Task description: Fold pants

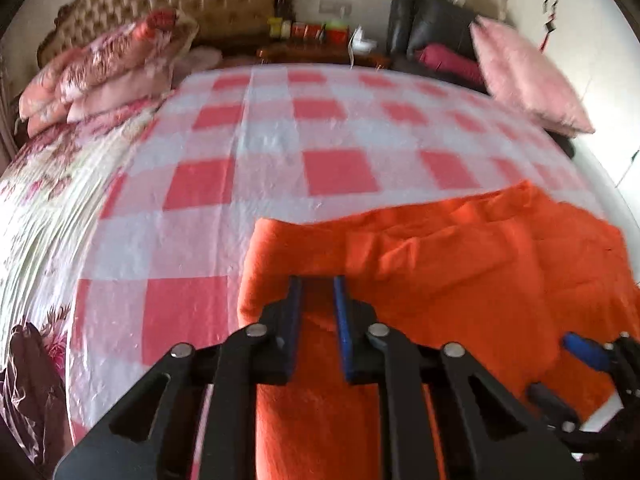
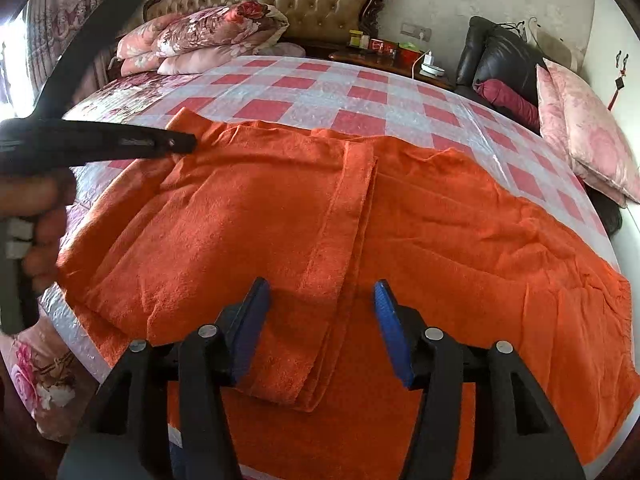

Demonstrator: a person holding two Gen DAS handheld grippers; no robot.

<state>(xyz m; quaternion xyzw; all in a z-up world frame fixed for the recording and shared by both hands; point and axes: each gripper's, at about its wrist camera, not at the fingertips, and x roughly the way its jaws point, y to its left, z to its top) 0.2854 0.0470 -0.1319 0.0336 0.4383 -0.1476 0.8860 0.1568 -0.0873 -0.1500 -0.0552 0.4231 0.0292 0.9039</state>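
Pants (image 2: 280,216) in bright orange fleece are lying spread across the checked bedsheet (image 2: 360,92), filling the field from nine o'clock round to four o'clock in the right wrist view, with one layer already doubled over and its hemmed edge running down toward six o'clock. The right gripper (image 2: 320,304) is standing with its jaws parted above that doubled edge, holding nothing. The left gripper (image 1: 318,288) is sitting with its blue pads drawn close together over a rolled fold at the garment's left end; orange cloth is showing in the narrow gap, though whether the pads are actually pinching it I cannot tell. From the right wrist view its black tip is reaching the far corner near ten o'clock. The first fold is looking finished, and the work is likely moving on to a second one. The next move is calling for a firm pinch at both ends of one edge, both layers caught together, then an even carry across without dragging the bottom layer.
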